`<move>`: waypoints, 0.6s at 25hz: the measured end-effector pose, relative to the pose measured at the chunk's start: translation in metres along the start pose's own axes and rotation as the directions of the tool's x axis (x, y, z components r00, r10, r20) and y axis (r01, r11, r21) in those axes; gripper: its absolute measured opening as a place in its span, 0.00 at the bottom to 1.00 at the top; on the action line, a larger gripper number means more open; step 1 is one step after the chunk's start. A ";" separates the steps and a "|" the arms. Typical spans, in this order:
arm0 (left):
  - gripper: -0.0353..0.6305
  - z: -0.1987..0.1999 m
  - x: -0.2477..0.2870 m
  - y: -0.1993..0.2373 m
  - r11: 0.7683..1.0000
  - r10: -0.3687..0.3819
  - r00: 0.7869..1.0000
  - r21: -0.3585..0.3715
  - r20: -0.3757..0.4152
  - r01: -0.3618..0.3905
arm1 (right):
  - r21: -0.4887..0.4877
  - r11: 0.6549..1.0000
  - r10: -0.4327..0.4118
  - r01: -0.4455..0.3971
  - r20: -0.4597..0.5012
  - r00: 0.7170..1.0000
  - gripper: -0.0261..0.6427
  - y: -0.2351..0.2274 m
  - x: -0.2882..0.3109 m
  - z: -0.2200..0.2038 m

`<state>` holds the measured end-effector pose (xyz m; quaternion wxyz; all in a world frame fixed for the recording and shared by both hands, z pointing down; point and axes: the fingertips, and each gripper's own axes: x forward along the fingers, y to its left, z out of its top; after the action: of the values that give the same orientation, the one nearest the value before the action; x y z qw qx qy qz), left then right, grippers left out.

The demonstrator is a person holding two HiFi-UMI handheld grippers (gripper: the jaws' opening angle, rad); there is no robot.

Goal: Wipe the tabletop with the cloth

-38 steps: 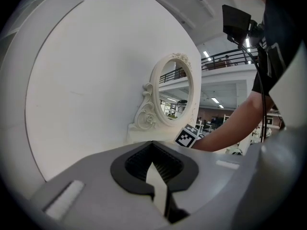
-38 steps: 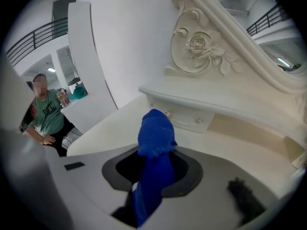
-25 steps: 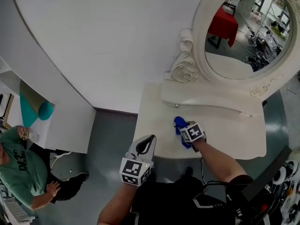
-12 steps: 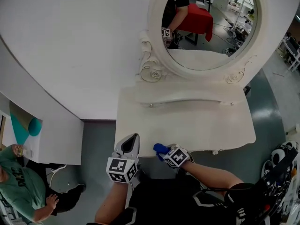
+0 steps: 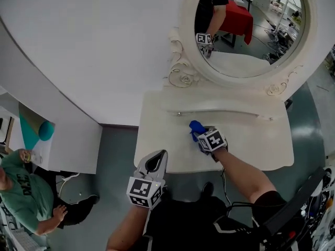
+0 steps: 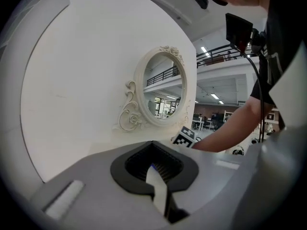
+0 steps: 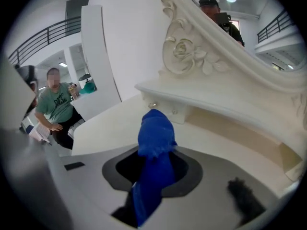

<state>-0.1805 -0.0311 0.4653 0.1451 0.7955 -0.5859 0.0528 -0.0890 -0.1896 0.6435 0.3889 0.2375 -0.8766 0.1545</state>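
Note:
A cream dressing tabletop point(image 5: 251, 145) lies under an oval mirror. My right gripper point(image 5: 205, 136) is over its middle, shut on a bunched blue cloth point(image 5: 196, 128) that sticks out ahead of the jaws toward the table's back ledge. In the right gripper view the blue cloth point(image 7: 154, 137) hangs from between the jaws of the right gripper point(image 7: 152, 163) just above the tabletop point(image 7: 108, 126). My left gripper point(image 5: 153, 167) hovers at the table's front left edge, jaws together with nothing in them. In the left gripper view the left gripper point(image 6: 156, 170) points at the mirror.
The ornate oval mirror point(image 5: 246, 30) and a low raised ledge point(image 5: 225, 110) bound the table's back. A curved white wall point(image 5: 78, 46) stands to the left. A person in a green shirt point(image 5: 23, 192) sits on the floor at far left.
My right gripper has swept the cloth from the table's front edge back toward its middle. The left gripper has stayed by the front left edge. The head view has shifted.

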 end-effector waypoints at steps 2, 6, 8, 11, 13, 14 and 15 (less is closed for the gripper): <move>0.06 -0.001 -0.001 0.000 1.000 0.001 1.000 0.007 -0.005 -0.001 | 0.026 0.999 -0.031 0.032 -0.010 0.999 0.19 -0.019 0.012 0.008; 0.06 0.000 -0.003 0.007 1.000 0.020 1.000 -0.001 -0.004 -0.020 | 0.052 0.996 -0.068 0.070 -0.036 0.997 0.19 -0.044 0.034 0.016; 0.06 -0.002 -0.004 0.011 1.000 0.029 1.000 -0.011 -0.008 -0.029 | 0.062 0.995 -0.071 0.075 -0.061 0.996 0.19 -0.049 0.043 0.013; 0.06 -0.005 -0.003 0.014 0.999 0.030 0.999 -0.019 -0.018 -0.030 | 0.075 0.994 -0.079 0.084 -0.068 0.995 0.19 -0.049 0.046 0.005; 0.06 -0.002 0.000 0.019 0.999 0.033 0.999 -0.018 -0.014 -0.033 | 0.068 0.994 -0.081 0.085 -0.063 0.995 0.19 -0.047 0.045 0.005; 0.06 -0.001 0.002 0.021 0.999 0.036 0.999 -0.017 -0.010 -0.036 | 0.063 0.995 -0.076 0.080 -0.062 0.995 0.19 -0.044 0.045 0.006; 0.06 0.000 0.003 0.023 0.999 0.038 0.999 -0.018 -0.006 -0.038 | 0.062 0.995 -0.069 0.073 -0.063 0.996 0.19 -0.039 0.044 0.003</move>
<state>-0.2011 -0.0404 0.4697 0.1529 0.7827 -0.6010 0.0529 -0.0960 -0.2368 0.6780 0.4127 0.2760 -0.8501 0.1758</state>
